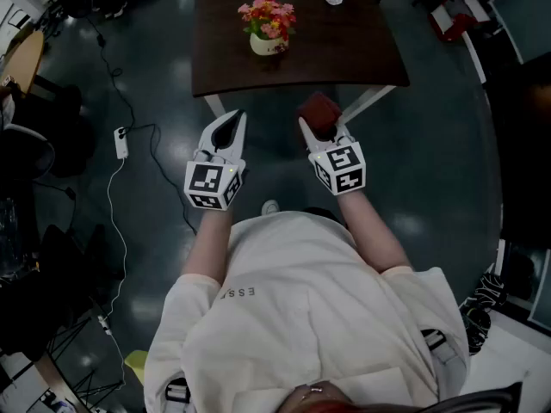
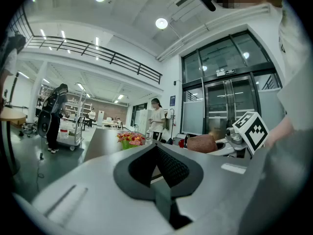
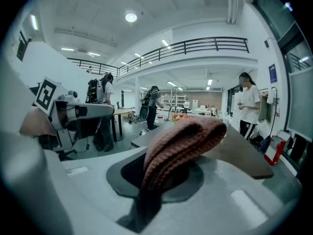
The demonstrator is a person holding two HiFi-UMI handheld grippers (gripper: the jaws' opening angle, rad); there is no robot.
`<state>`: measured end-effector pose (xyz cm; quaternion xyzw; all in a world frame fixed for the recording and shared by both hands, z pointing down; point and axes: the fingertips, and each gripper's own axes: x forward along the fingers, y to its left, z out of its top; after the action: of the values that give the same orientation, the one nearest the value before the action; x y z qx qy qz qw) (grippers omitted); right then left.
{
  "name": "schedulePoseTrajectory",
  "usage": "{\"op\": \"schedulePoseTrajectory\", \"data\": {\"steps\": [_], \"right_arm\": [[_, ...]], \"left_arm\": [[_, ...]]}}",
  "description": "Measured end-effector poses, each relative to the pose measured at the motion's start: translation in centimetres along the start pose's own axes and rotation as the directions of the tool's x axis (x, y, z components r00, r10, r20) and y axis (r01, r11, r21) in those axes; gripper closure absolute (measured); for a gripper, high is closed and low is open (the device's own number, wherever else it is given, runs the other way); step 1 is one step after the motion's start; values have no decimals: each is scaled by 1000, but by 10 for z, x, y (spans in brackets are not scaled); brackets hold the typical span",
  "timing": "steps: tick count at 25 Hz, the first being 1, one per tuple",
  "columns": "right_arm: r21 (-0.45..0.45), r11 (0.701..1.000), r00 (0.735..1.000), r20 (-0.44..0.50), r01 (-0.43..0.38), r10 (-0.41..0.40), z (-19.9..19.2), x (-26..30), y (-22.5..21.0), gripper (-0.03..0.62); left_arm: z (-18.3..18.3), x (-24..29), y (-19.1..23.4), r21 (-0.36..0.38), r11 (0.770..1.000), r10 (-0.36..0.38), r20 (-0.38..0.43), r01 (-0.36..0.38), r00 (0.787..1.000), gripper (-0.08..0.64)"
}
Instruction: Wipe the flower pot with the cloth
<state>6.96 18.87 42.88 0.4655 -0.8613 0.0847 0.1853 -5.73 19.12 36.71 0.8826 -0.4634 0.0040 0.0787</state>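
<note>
While the flower pot (image 1: 268, 45) sits on the dark table (image 1: 344, 54) well ahead, the right gripper (image 1: 322, 133) pinches a folded reddish knit cloth (image 1: 320, 110), wipe-ready. The left gripper (image 1: 229, 124) is closed and empty, probably spare for steadying.

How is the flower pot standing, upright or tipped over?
Upright: the flower pot sits base-down on the table, blooms on top.

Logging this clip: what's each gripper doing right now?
Left gripper: shut, nothing in it.
Right gripper: shut on the cloth.
</note>
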Motion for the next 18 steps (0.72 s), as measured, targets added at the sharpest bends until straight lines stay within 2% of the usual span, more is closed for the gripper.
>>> {"op": "schedulePoseTrajectory", "data": {"steps": [5,11,18], "right_arm": [[2,1000,1000,-6,3,-3,-3,-2,-1,549],[17,1000,1000,-12,6,-6,-5,-1,0,549],[56,998,999,-31,-10,12,-12,5,3,548]], "left_arm": [[-2,-1,-1,13,1000,-4,-7,4,1000,545],[-5,-1,2,-17,1000,-10,-8,10,1000,545],[-9,3,2,-5,999,-52,-11,52,999,545]]}}
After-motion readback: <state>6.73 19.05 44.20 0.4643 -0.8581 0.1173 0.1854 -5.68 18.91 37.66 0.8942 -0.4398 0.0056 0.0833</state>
